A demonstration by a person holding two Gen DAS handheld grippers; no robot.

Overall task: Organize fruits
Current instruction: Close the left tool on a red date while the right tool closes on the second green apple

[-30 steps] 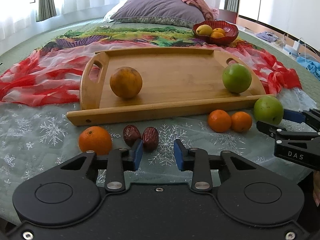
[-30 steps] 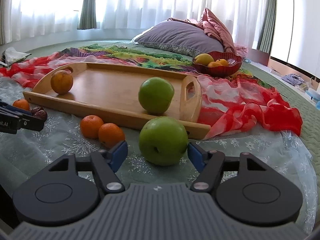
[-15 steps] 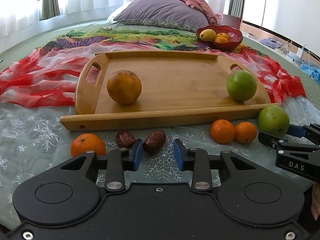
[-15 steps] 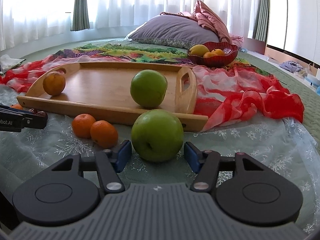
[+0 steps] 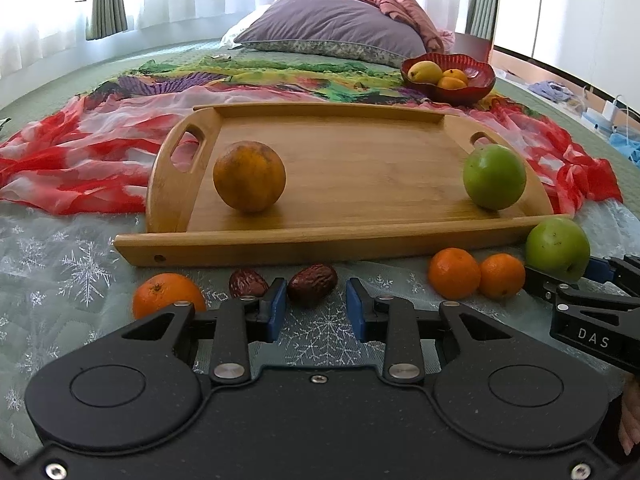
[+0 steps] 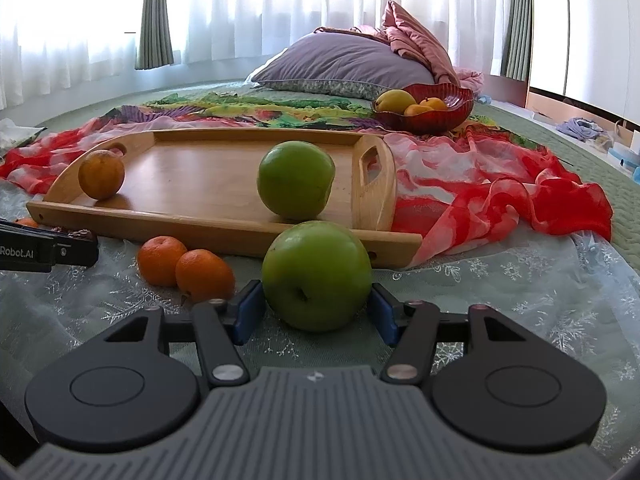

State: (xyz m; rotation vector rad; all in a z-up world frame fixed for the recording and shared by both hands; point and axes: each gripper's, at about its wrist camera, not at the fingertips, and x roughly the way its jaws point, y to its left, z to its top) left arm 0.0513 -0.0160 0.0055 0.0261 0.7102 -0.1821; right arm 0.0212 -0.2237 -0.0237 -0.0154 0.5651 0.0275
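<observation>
My right gripper has a green apple between its blue pads, on the snowflake cloth just in front of the wooden tray. Its jaws are closing and both pads touch the apple's sides. My left gripper stands narrowly open, with a brown date at its fingertips and a gap on the right side. A second date and an orange lie to the left of it. On the tray rest a dull orange and another green apple.
Two small mandarins lie between the two grippers. A red bowl with yellow and orange fruit stands behind the tray, near a purple pillow. Red and multicoloured scarves spread around the tray on the bed.
The right jaws have narrowed onto the green apple. In the left wrist view the date has come from left of the left pad to the gap between the fingertips.
</observation>
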